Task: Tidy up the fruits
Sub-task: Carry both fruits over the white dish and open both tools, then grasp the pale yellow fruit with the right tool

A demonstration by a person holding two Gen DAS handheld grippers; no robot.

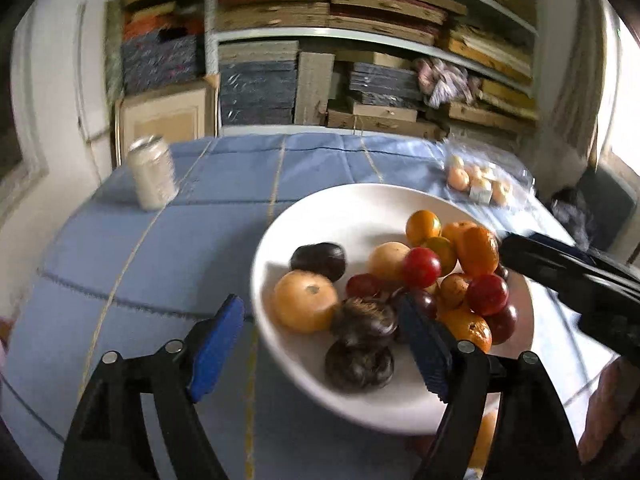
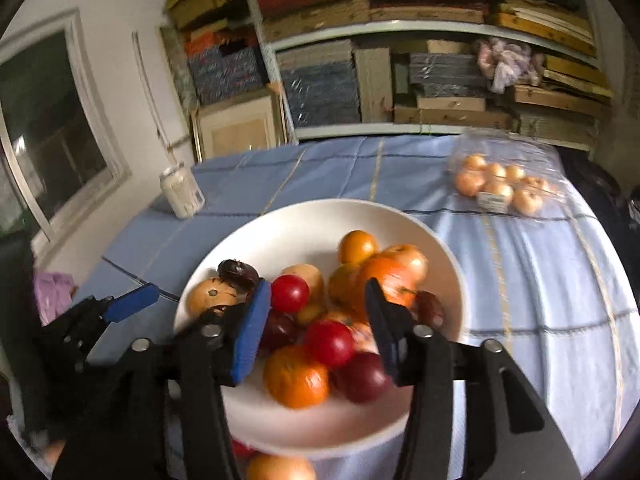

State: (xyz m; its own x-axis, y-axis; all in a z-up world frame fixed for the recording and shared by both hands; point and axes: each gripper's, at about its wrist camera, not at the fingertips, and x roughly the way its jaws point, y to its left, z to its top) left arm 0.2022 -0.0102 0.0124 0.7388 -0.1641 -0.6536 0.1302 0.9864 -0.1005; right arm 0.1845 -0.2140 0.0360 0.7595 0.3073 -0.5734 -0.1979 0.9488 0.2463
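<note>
The wide white ceramic bowl point(image 2: 448, 264) stands on the bench covered by a blue checked cloth point(image 2: 520, 280). It holds a loose pile of round fruits: orange citrus, red and dark purple plums, and dark brown wrinkled fruits.

The right hand-held gripper point(image 2: 316, 332) is spread, its jaws hanging over the near half of the pile and pinching nothing. Between the jaws lies a glossy red round fruit point(image 2: 330, 342), with a large orange citrus point(image 2: 296, 376) just beside it at 7 o'clock and a dark purple plum point(image 2: 362, 376) at 5 o'clock. The red fruit is round and has no long axis, so jaw rotation is judged not to matter.

The left hand-held gripper point(image 1: 324, 344) is also spread and empty. It hovers at the bowl's near left rim, above two dark brown wrinkled fruits point(image 1: 362, 344); a pale orange citrus point(image 1: 306, 300) lies at 11 o'clock from them.

The right hand-held gripper is judged nearer to the red fruit, the left to the brown pair. Contact with neighbouring fruits may make them roll.
</note>
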